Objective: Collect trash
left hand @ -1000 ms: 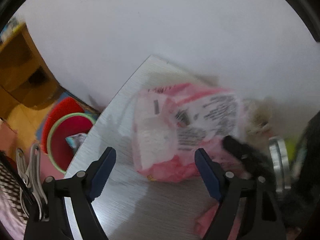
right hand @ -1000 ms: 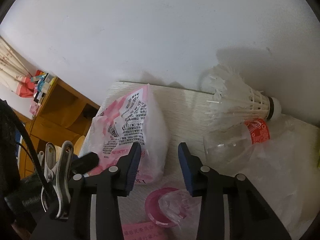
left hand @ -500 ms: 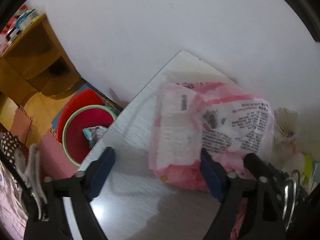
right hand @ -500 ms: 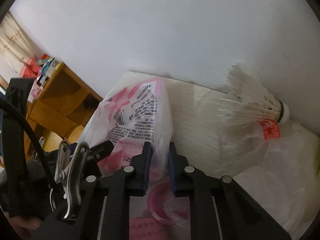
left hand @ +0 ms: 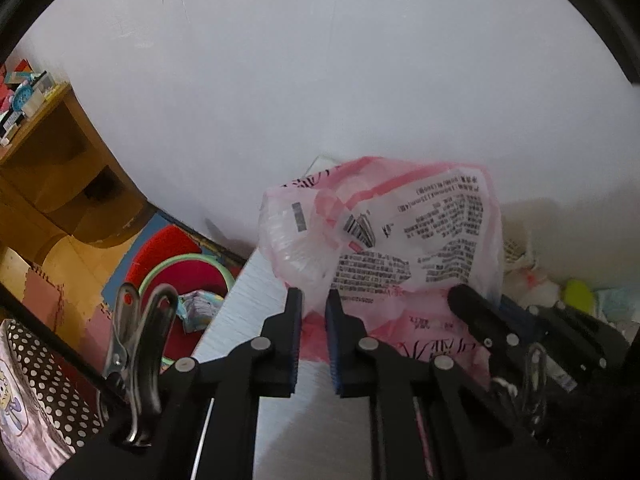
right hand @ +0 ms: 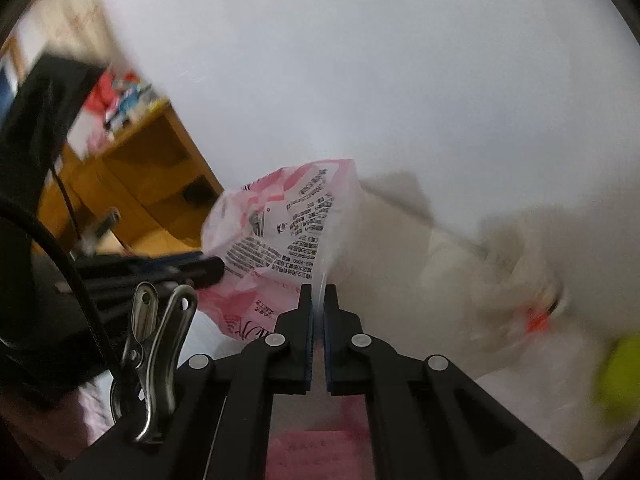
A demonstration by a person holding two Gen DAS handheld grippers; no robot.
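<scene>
Fingers: left gripper (left hand: 313,300), blue-padded black jaws closing on the lower left fold of the pink-and-white printed plastic package (left hand: 384,236), film pinched between the pads; right gripper (right hand: 318,300), jaws drawn almost together on a thin transparent edge of the same package (right hand: 280,232), low centre of its frame. Location: package sits centre-right in the left wrist view, above the pale wood-grain tabletop (left hand: 248,308) and held at both ends, its bottom apparently lifted clear, though contact with the table cannot be confirmed. Handling, as judged: light, soft, crinkly film, slippery and prone to slide out of a shallow pinch; deeper bites on gathered folds or the sealed seam look safest, and it should tolerate squeezing. Materials: glossy wrapper with pink bands, dense black text and barcode; translucent bulge of white contents at its left side. Other items: round red plastic bin with green rim (left hand: 180,276), lower left on the floor, crumpled wrapper inside; yellow-brown wooden shelf unit (left hand: 52,168), left; blurred white plastic and a yellow-green object (right hand: 618,372), right edge; plain white wall (left hand: 320,80) behind.
</scene>
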